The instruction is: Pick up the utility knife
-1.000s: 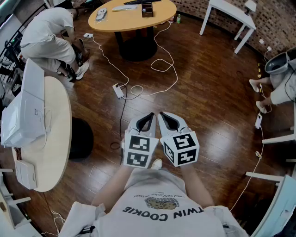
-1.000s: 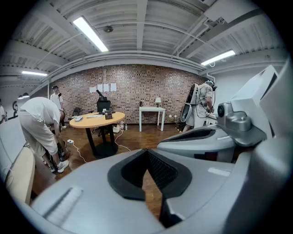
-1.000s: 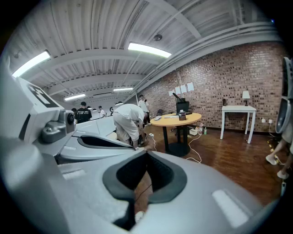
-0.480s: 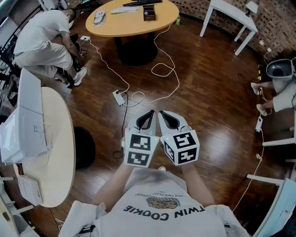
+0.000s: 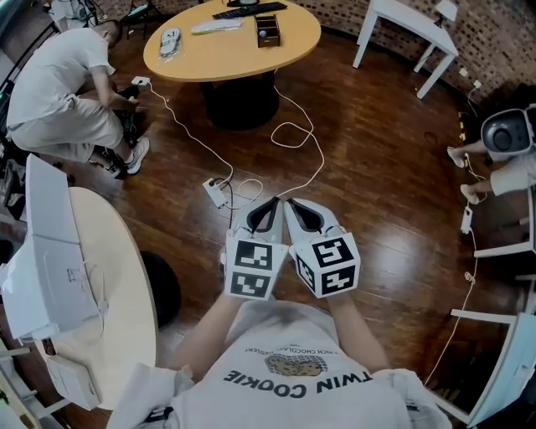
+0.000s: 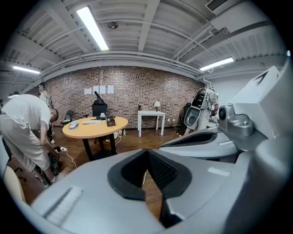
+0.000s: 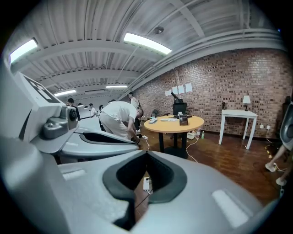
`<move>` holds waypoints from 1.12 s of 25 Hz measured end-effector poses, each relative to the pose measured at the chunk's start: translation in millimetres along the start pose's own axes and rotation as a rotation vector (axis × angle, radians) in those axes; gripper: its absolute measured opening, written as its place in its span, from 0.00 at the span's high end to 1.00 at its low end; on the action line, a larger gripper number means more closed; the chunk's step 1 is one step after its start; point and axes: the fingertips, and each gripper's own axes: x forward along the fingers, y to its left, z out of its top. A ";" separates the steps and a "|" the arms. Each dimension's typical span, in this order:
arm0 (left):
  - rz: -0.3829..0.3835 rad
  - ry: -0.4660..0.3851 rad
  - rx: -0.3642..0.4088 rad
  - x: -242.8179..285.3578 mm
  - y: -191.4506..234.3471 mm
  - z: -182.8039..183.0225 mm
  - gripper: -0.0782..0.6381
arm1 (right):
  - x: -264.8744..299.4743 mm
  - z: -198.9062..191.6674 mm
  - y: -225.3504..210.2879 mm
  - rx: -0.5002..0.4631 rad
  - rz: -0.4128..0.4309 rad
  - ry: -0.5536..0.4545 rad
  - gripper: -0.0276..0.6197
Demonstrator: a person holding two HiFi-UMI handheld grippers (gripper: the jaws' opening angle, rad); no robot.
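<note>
- Two closed tools are all I am working with: the left gripper (image 5: 270, 208) and the right gripper (image 5: 295, 208) are sitting side by side, just in front of the person's chest, above the wood floor (image 5: 377, 167).
- Looking along each gripper's own view, I am seeing the jaws pinched together at the tips with nothing between them, so both are empty.
- I am not finding the utility knife for certain; no view is showing it clearly enough to name.
- I am judging that it is lying on the round orange table (image 5: 285, 46), well ahead of both grippers and a little to their left. Small things are sitting there: a pale long item (image 5: 214, 26), a small dark box (image 5: 267, 25) and a bundled object (image 5: 170, 38) near the table's left edge.
- The pale long item is lying with its long axis running across the table, left to right as I look. Whether it is the knife I cannot tell.
- Both grippers are pointing roughly towards that table and are well apart from it, with a white cable (image 5: 293, 134) and a power strip (image 5: 215, 192) on the floor between.
- Neither hand is looking clearly nearer; the left gripper is sitting slightly more to the table's side, so I am leaning towards using it.
- I am expecting to need the jaws opened before any reach.
</note>
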 end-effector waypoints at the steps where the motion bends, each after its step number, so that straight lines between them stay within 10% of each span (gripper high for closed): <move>1: -0.004 0.002 0.000 1.2 8.4 -0.2 0.88 | 7.6 2.9 2.4 0.002 -0.004 0.001 0.95; 28: 0.006 0.020 -0.029 93.0 116.5 23.7 0.88 | 137.0 52.3 -37.0 0.008 -0.028 0.013 0.95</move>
